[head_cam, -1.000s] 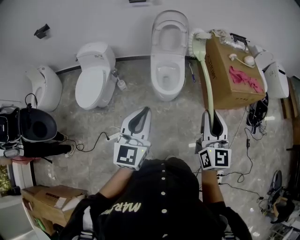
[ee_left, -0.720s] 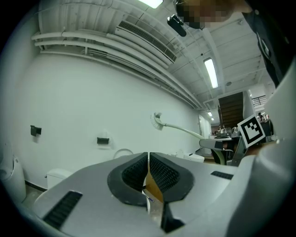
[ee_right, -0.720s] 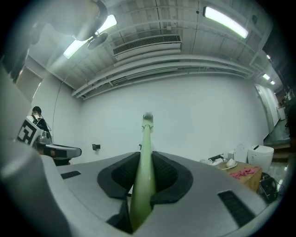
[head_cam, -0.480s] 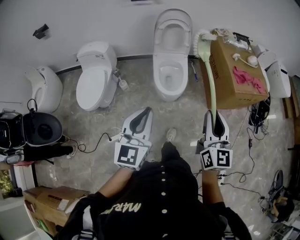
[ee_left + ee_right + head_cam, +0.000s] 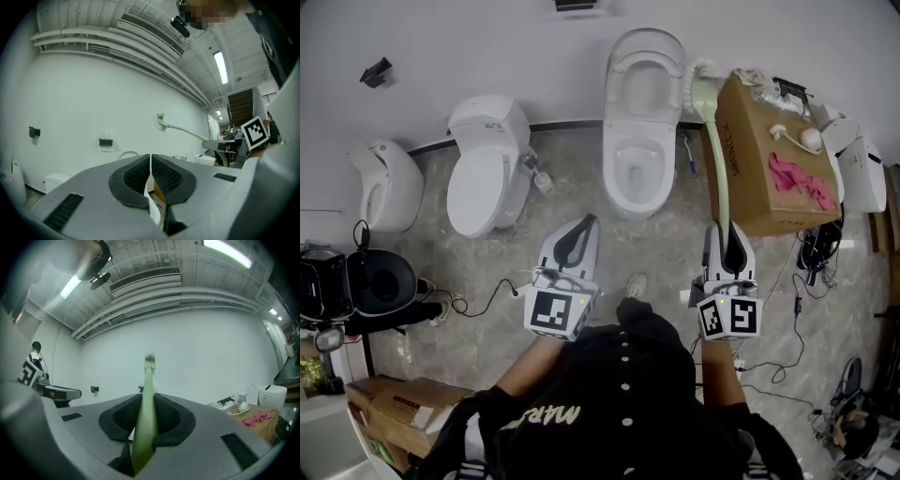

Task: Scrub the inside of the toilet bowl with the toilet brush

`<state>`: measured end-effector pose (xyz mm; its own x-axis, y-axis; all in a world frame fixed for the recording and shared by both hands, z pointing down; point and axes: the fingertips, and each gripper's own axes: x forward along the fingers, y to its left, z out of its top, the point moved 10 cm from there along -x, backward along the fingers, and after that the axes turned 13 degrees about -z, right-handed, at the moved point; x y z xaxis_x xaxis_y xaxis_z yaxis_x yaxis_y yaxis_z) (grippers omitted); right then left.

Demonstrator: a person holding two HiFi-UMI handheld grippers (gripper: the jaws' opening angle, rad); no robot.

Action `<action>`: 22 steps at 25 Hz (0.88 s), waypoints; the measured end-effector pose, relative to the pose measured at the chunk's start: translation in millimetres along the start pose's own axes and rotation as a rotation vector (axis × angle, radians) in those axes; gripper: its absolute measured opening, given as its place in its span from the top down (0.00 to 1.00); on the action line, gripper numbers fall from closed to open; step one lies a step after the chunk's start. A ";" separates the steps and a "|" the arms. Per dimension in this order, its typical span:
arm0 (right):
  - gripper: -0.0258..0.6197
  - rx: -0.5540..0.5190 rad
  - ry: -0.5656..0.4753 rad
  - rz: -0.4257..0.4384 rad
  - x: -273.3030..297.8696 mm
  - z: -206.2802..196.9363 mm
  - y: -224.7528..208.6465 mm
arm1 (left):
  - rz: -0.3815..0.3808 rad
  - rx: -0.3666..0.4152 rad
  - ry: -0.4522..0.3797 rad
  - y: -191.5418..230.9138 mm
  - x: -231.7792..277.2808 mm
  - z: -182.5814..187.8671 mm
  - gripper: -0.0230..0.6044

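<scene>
Brush [image 5: 719, 155] one (in right claw [image 5: 729, 234])

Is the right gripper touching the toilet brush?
Touching. In the right gripper view, the right gripper is clamped on the toilet brush handle.

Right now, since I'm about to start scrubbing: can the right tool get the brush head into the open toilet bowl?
Probably yes. The right tool grips the toilet brush, whose head sits just right of the raised lid; the toilet bowl is open, and nothing shows between them.
</scene>
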<state>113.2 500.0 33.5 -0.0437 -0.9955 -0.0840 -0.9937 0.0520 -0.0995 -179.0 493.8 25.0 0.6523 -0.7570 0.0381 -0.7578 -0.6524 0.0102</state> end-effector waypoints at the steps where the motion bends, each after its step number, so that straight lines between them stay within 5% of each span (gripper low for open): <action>1: 0.81 -0.001 -0.001 0.003 11.0 0.4 -4.9 | 0.000 0.000 -0.005 3.4 10.9 0.5 0.92; 12: 0.81 -0.024 -0.007 0.047 109.7 10.2 -52.8 | 0.046 0.021 -0.032 29.7 111.0 18.1 0.92; 22: 0.81 -0.013 0.022 0.060 154.6 -0.6 -61.8 | 0.060 -0.006 -0.008 46.9 148.5 18.9 0.92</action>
<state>167.7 342.8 27.2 -0.1051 -0.9922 -0.0674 -0.9905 0.1105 -0.0817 -117.3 350.1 12.2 0.6056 -0.7952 0.0304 -0.7957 -0.6055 0.0144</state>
